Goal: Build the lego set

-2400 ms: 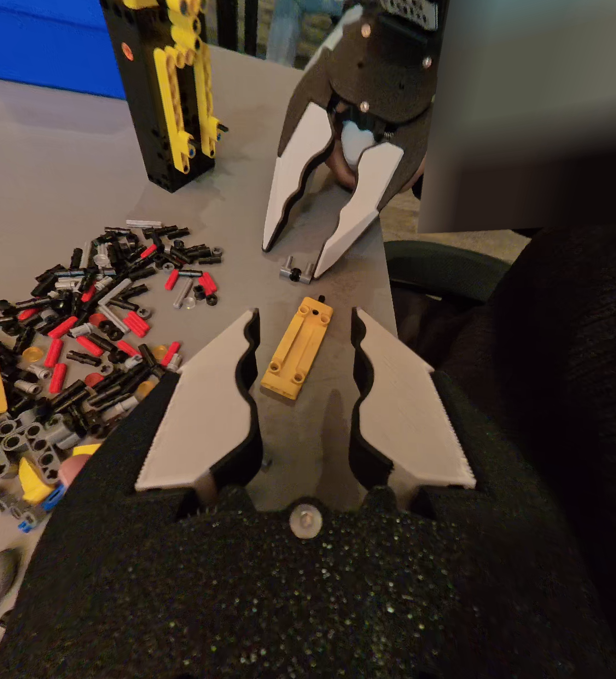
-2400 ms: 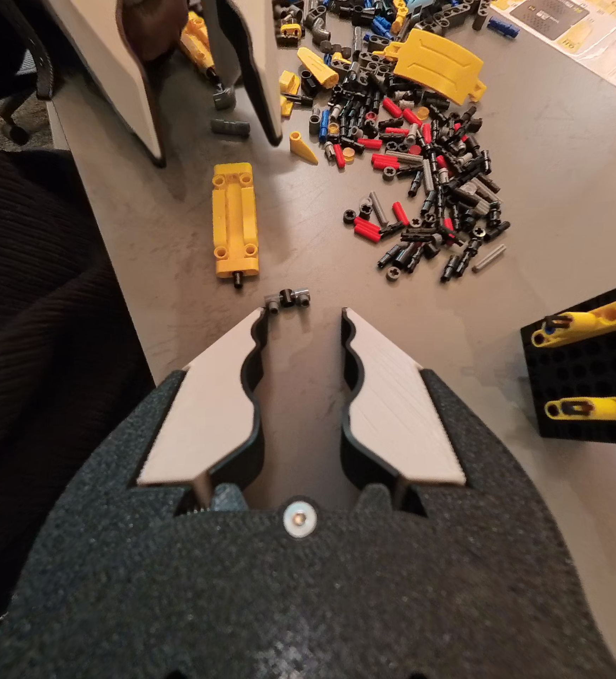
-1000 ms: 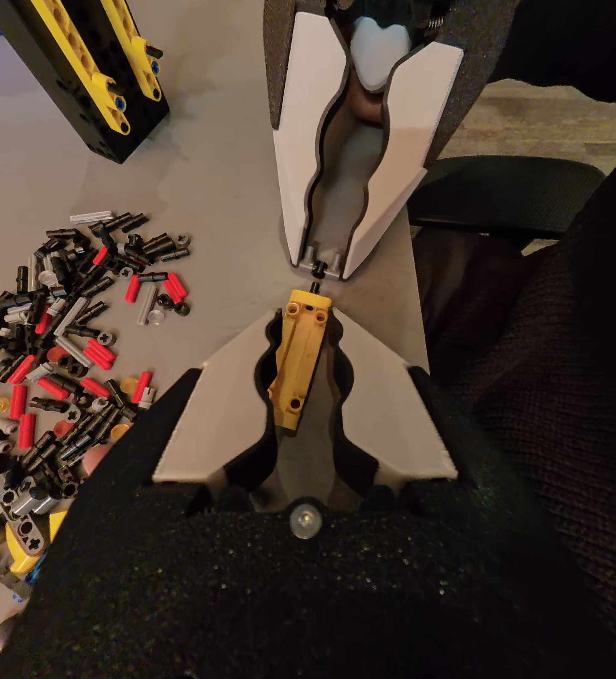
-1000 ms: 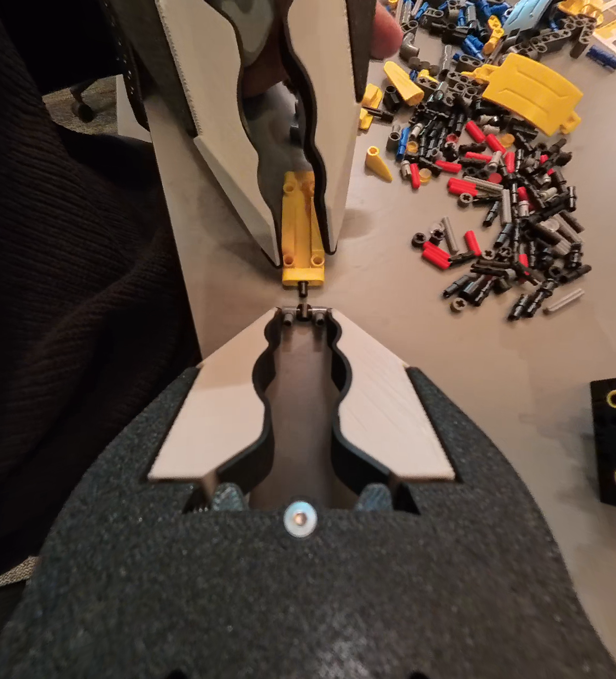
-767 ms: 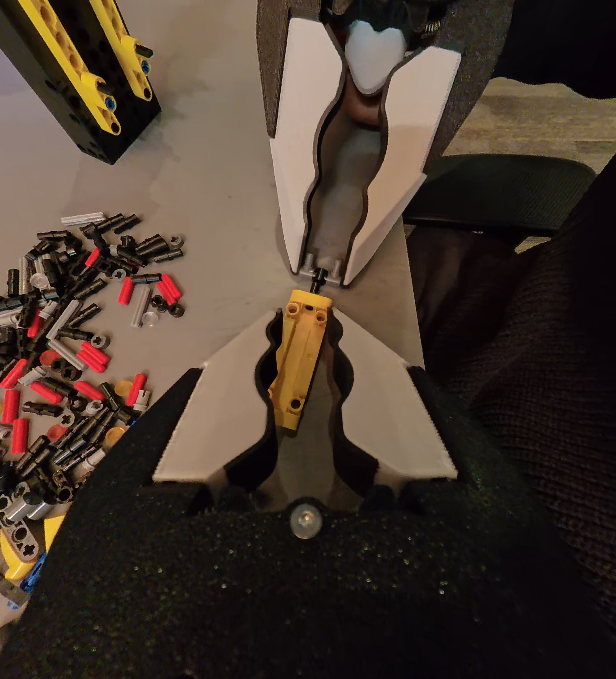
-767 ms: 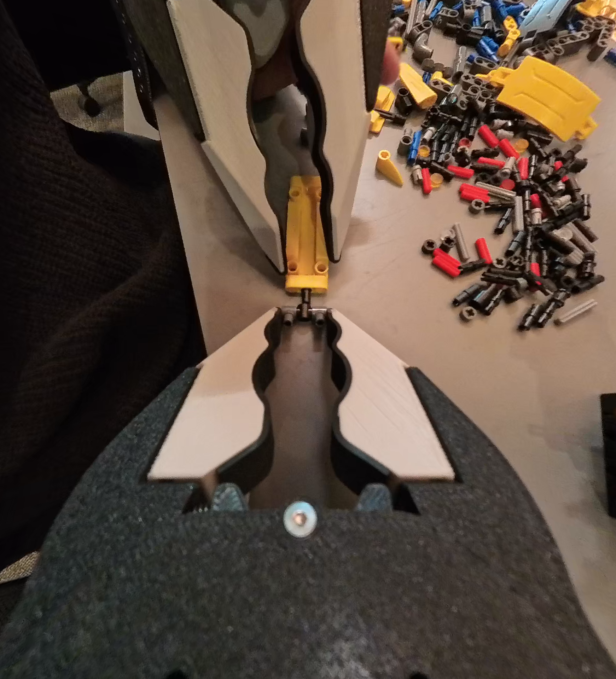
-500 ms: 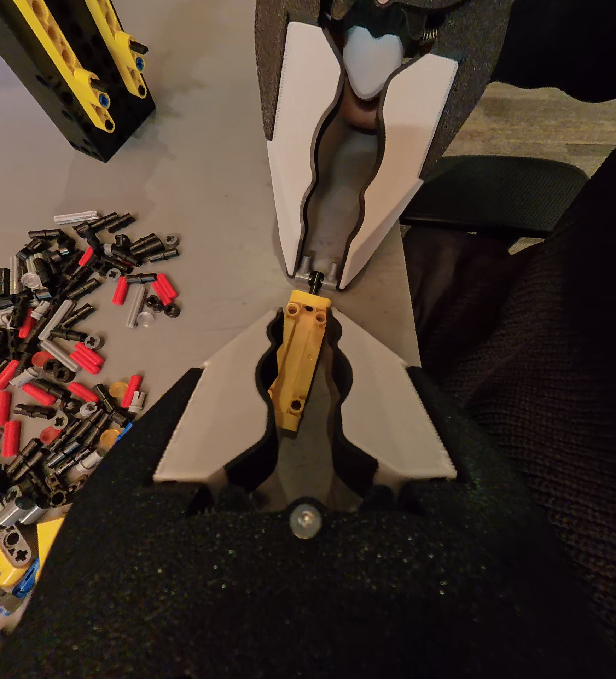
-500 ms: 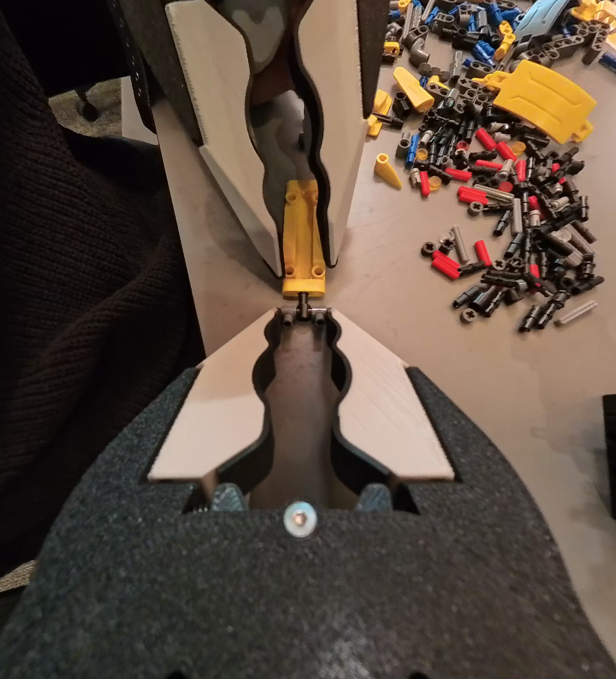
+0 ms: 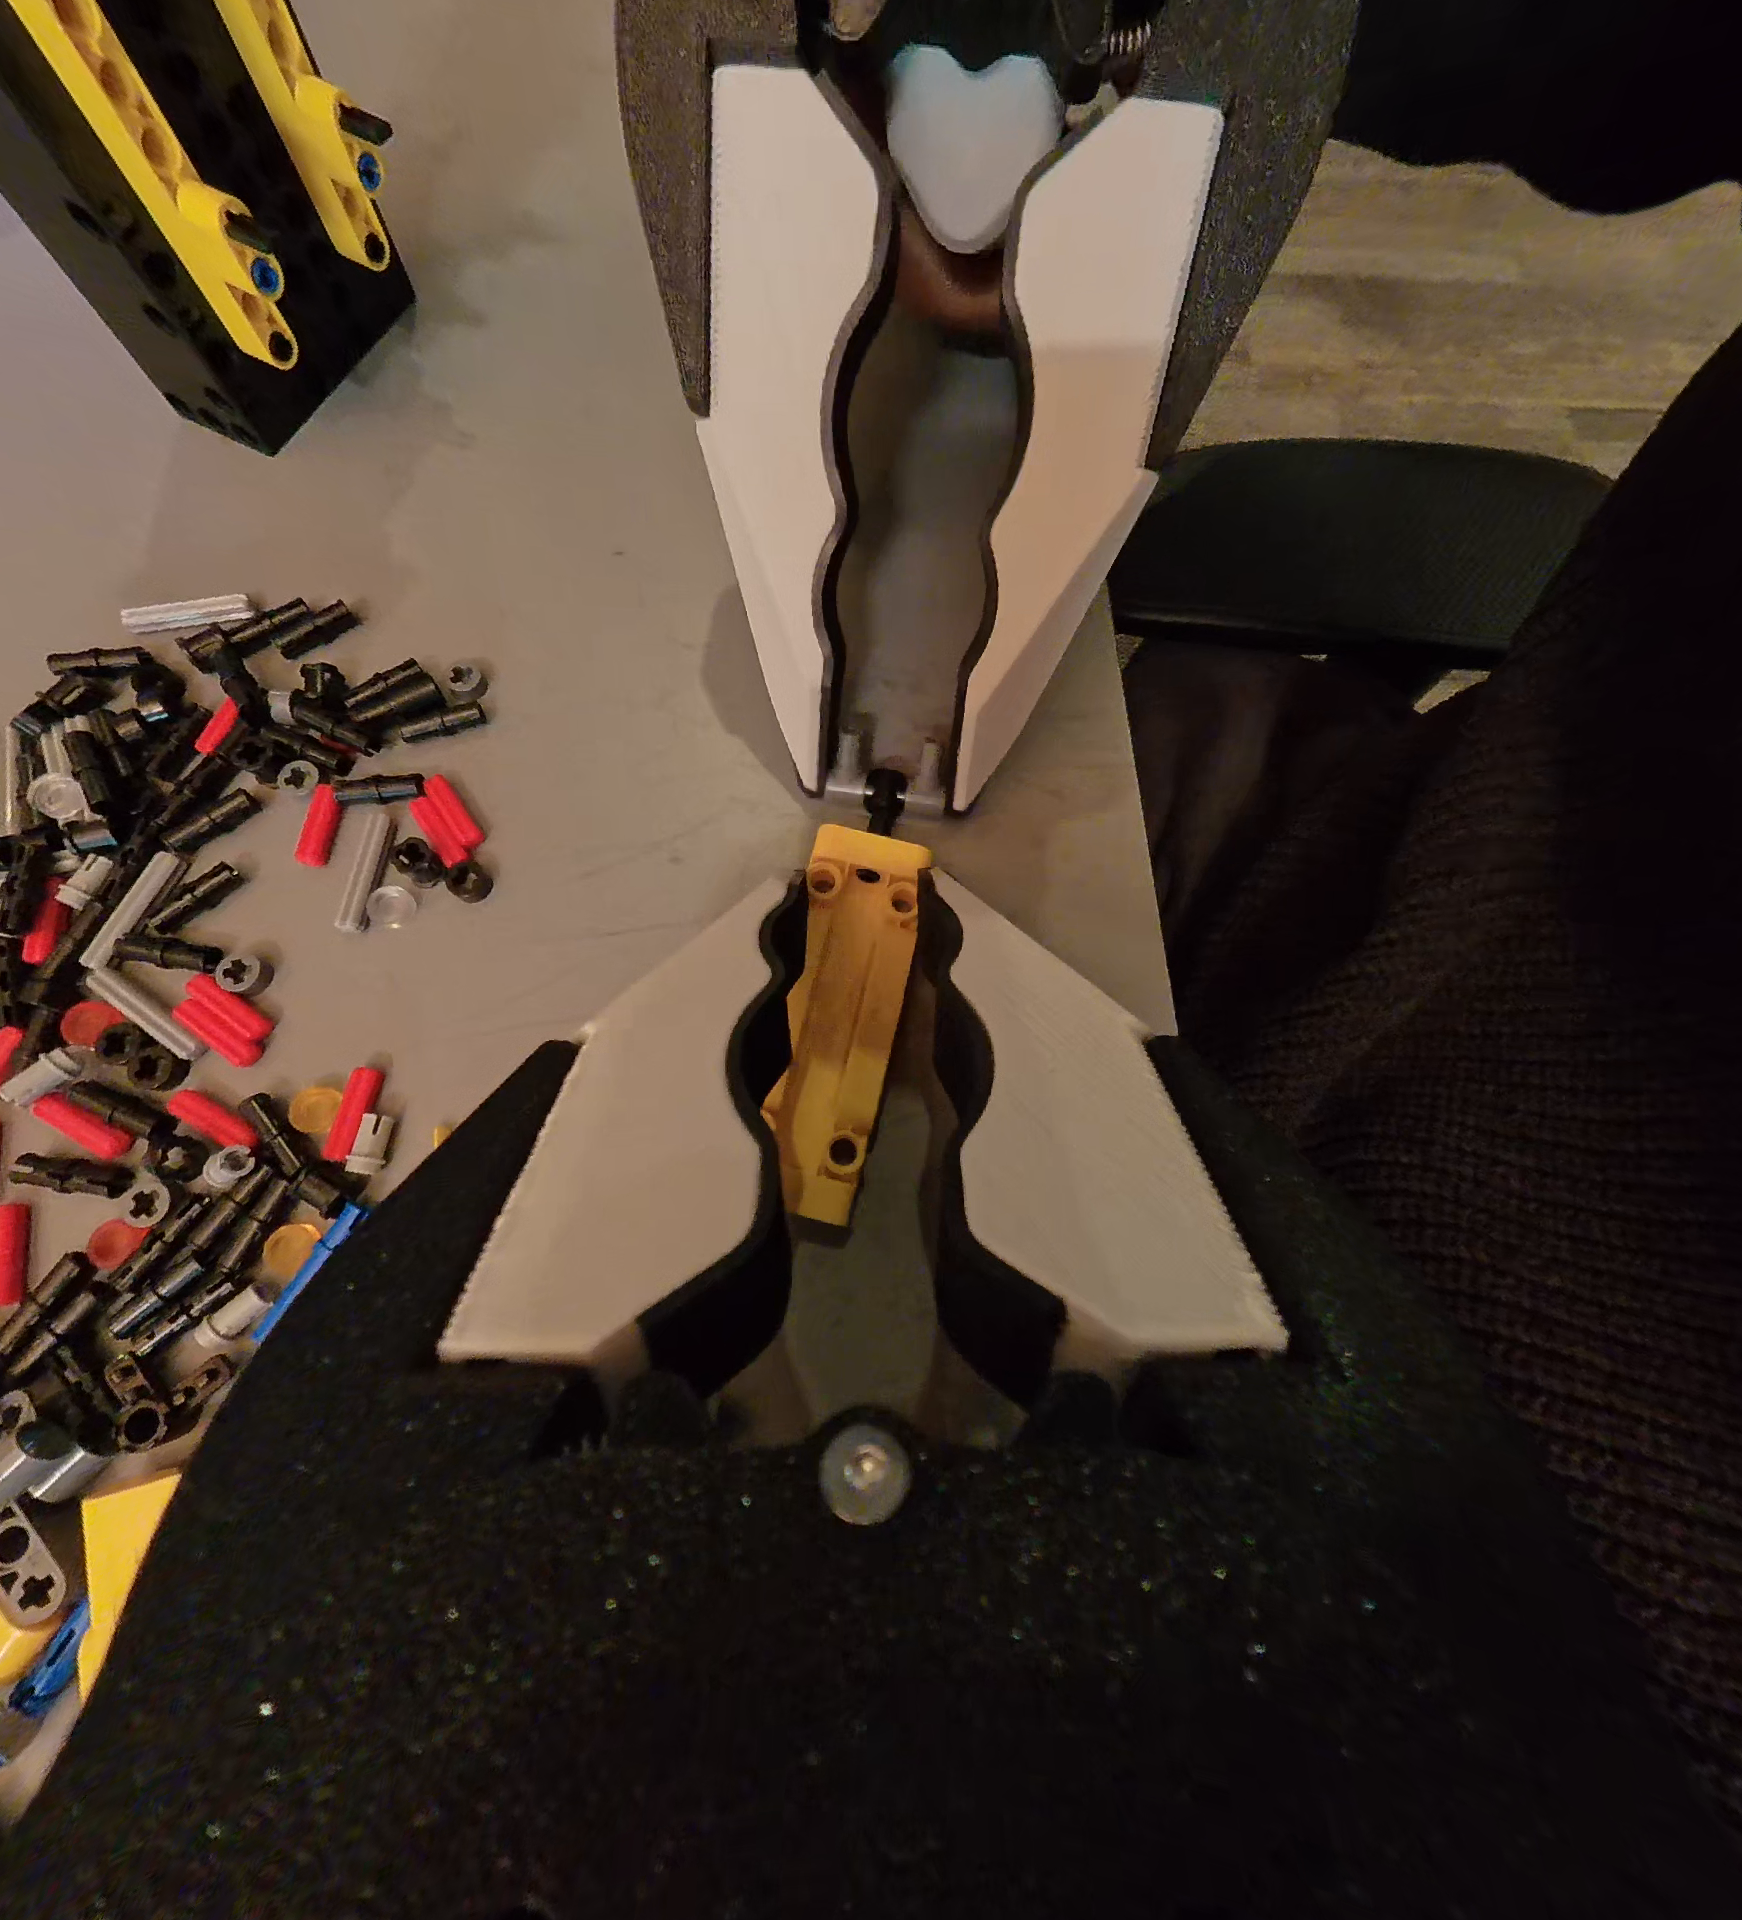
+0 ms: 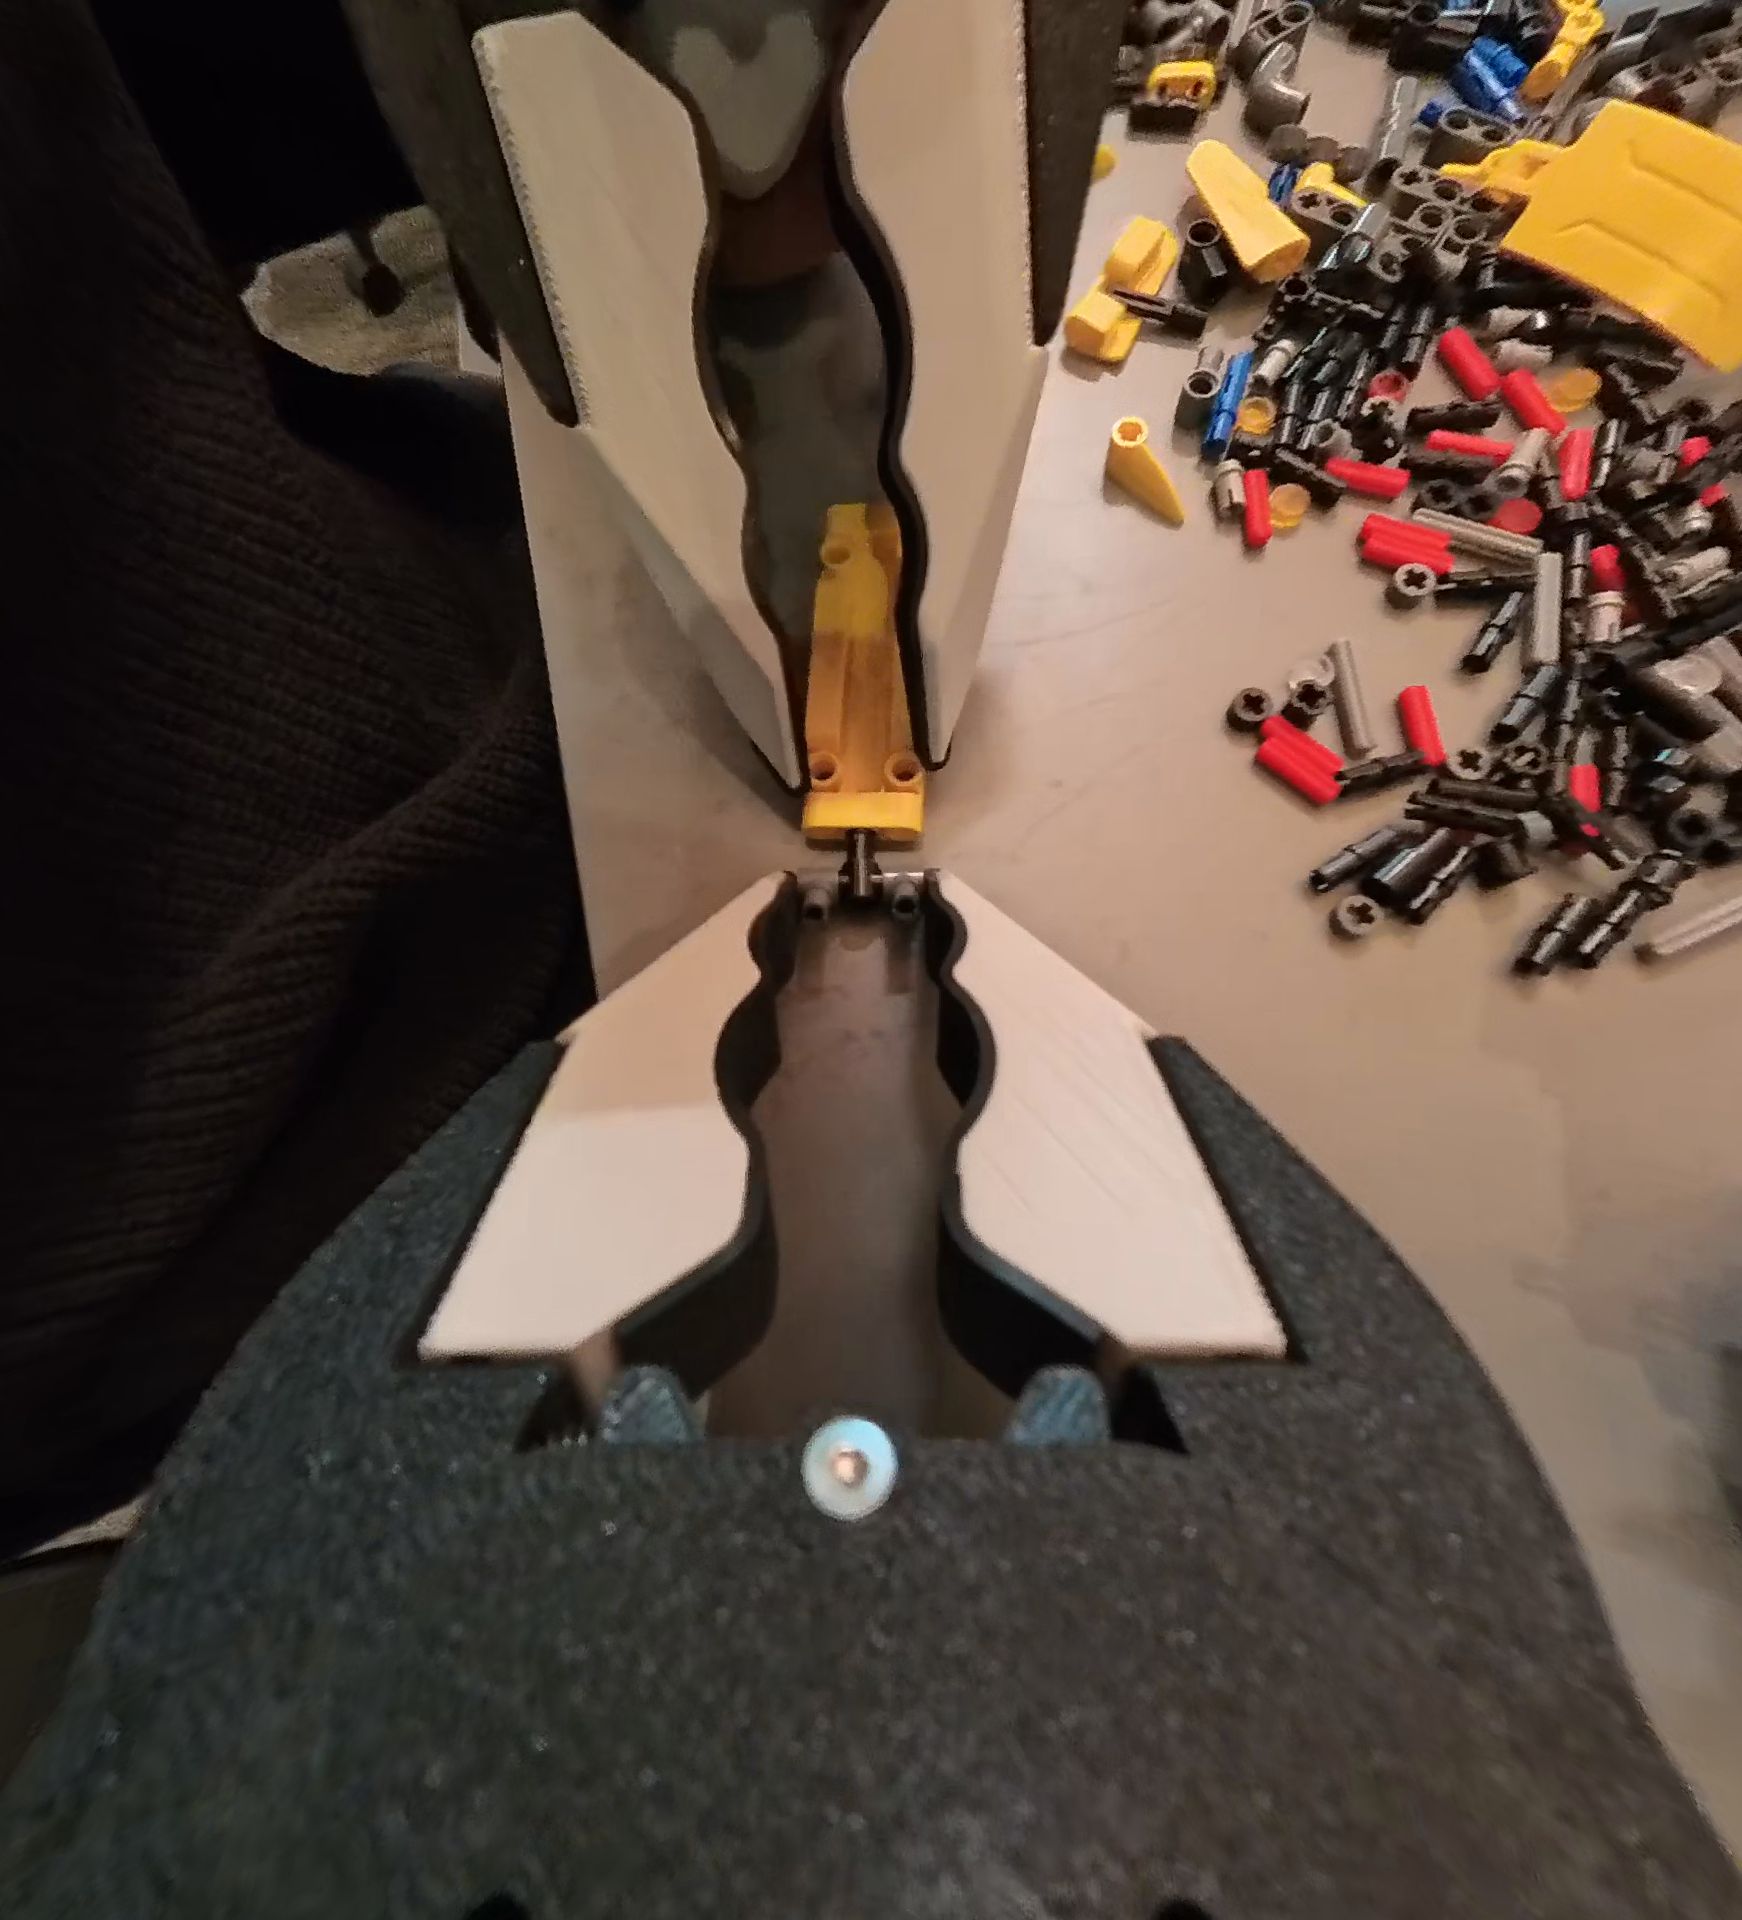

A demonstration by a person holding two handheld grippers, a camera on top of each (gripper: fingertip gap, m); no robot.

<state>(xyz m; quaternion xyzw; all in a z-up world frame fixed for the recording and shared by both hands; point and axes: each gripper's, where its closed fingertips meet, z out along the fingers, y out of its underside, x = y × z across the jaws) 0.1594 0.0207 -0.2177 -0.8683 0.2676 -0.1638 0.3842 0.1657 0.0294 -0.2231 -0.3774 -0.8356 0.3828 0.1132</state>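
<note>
1. Left gripper (image 9: 862,883) fingers clamp a yellow panel piece (image 9: 846,1029) lengthwise above the grey table (image 9: 555,499).
2. Right gripper (image 10: 862,883) fingertips pinch a small grey connector (image 10: 862,883), its black pin (image 10: 859,847) entering the panel's end.
3. Loose pins pile (image 9: 140,935) lies nearby.

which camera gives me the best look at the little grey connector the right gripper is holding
The left wrist view. There the grey connector faces the camera, showing both grey ends and the black pin to the yellow piece. In the right wrist view the right gripper hides most of it behind its fingertips.
</note>
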